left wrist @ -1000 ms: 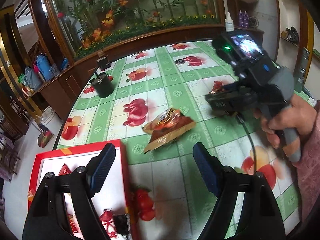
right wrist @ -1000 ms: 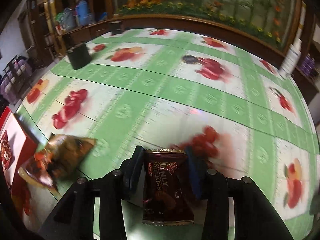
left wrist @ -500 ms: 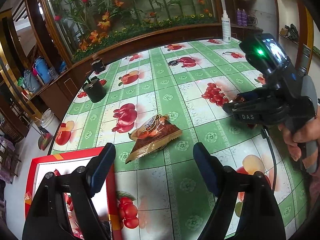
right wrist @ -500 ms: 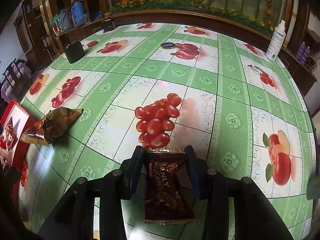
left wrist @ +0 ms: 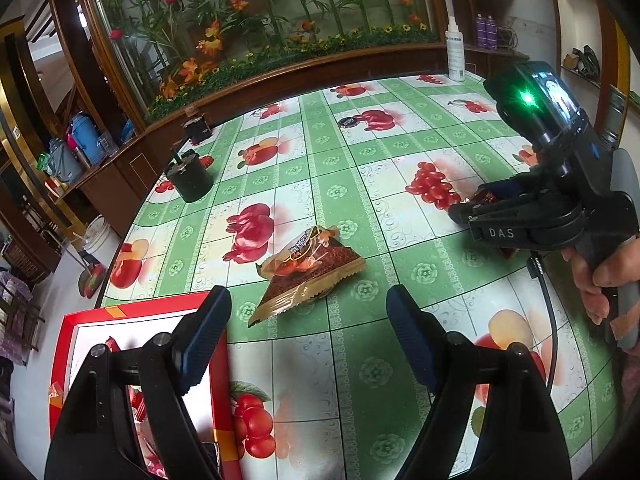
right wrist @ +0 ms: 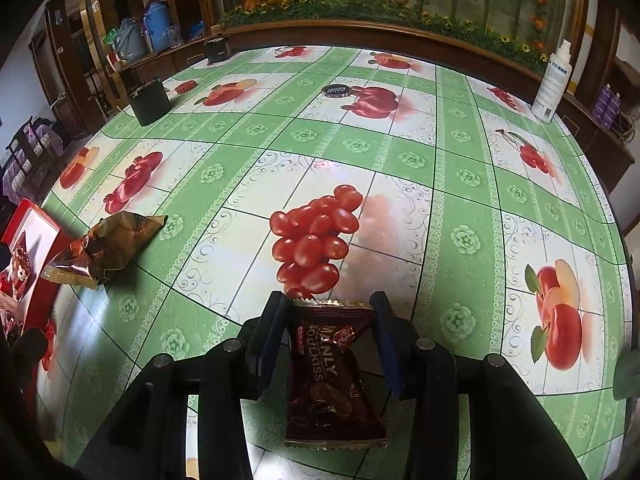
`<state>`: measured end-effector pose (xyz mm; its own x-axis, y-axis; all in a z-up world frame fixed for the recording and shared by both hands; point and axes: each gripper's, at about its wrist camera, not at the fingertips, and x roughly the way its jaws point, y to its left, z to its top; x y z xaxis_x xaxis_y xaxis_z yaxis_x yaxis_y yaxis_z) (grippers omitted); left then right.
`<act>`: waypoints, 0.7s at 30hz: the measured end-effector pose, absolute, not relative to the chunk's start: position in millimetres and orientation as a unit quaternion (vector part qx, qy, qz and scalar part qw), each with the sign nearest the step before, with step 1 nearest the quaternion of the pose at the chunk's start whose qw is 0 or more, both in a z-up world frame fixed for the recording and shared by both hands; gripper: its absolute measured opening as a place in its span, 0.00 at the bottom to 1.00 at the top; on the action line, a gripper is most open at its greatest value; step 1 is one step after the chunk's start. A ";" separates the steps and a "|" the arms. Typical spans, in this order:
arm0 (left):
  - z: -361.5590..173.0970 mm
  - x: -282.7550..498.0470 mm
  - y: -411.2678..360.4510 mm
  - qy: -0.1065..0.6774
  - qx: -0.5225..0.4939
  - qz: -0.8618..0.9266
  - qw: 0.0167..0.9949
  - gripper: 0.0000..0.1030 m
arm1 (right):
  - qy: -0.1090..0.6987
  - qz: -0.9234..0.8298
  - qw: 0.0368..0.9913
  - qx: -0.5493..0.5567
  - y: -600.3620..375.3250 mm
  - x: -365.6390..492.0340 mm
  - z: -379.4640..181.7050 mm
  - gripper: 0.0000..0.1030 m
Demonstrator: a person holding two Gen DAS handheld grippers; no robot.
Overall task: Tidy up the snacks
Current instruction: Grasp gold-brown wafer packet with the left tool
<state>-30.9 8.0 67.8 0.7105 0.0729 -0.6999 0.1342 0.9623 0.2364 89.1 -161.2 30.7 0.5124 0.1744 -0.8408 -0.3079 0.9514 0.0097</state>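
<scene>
Right wrist view: two loose snack packets, one of them clenched in my right gripper (right wrist: 330,312)
My dark maroon foil packet (right wrist: 332,376), flat with crimped ends, sits pinched between the right fingers above the tablecloth (right wrist: 460,168); a glossy brown-gold wedge-shaped packet (left wrist: 308,268) lies near the table's left edge, just beside one red box (left wrist: 64,344) at the near left corner. My left gripper (left wrist: 308,316) hangs spread wide, holding nothing. One black cup (left wrist: 190,180) and one white spray bottle (right wrist: 554,84) stand along the far edge

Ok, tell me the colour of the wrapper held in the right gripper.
Dark maroon wrapper with pale lettering; the right wrist view shows it best.
</scene>
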 end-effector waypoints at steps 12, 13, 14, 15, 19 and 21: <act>60.1 -18.3 32.0 0.398 0.133 -0.002 0.908 0.78 | 0.473 0.142 0.867 -0.067 -161.2 90.5 30.0 0.46; 58.4 -16.9 32.1 0.401 0.132 -0.003 0.907 0.78 | 0.472 0.142 0.867 -0.068 -161.0 90.7 30.2 0.46; 55.6 -14.0 31.9 0.405 0.132 -0.004 0.905 0.78 | 0.472 0.142 0.867 -0.067 -160.7 90.5 30.1 0.46; 53.4 -12.1 30.9 0.407 0.135 -0.003 0.903 0.78 | 0.472 0.143 0.867 -0.067 -160.5 90.3 30.0 0.46; 44.9 -3.0 25.3 0.417 0.145 -0.003 0.897 0.78 | 0.472 0.144 0.867 -0.066 -159.9 90.9 30.0 0.46; 40.5 2.3 21.6 0.422 0.153 -0.005 0.893 0.78 | 0.472 0.144 0.867 -0.066 -160.1 90.8 30.0 0.46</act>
<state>2.3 21.6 40.5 0.6433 0.1207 -0.7560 0.1377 0.9531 0.2694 90.8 -160.1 30.0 0.5138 0.1865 -0.8374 -0.3115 0.9500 0.0204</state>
